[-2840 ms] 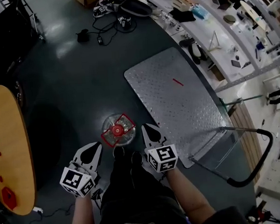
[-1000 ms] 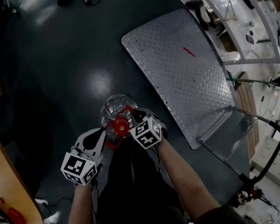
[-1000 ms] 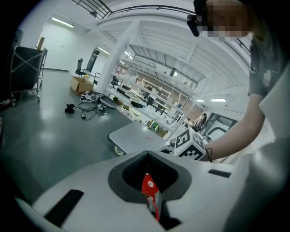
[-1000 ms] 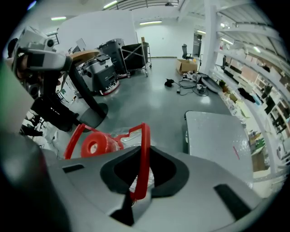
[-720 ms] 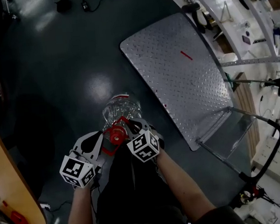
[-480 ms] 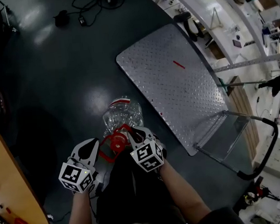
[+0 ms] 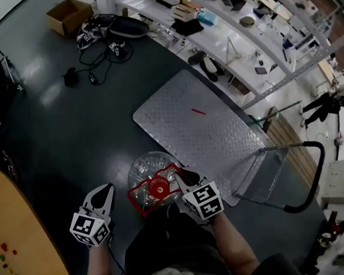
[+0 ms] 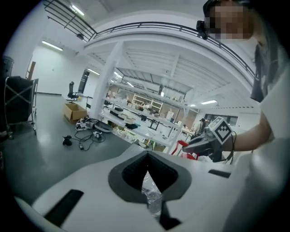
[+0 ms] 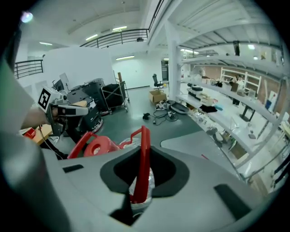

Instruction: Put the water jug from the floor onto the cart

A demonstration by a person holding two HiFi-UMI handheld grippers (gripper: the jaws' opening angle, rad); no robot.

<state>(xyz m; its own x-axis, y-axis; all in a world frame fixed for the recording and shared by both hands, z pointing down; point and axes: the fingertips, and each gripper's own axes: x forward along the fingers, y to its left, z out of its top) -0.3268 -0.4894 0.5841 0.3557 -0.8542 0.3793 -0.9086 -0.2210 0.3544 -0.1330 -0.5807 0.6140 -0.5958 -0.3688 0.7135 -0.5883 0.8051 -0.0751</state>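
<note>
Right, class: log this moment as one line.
right gripper: shut on red handle | water jug: not yet on platform cart | left gripper: clear of jug

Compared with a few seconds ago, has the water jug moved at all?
Yes. The water jug has risen off the floor, hanging from the right gripper, and now shows right against the edge of the cart deck.

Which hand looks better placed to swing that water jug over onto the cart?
Right. The right gripper is clamped on the red handle of the water jug, and the cart lies to that side. The left gripper is off the handle.
</note>
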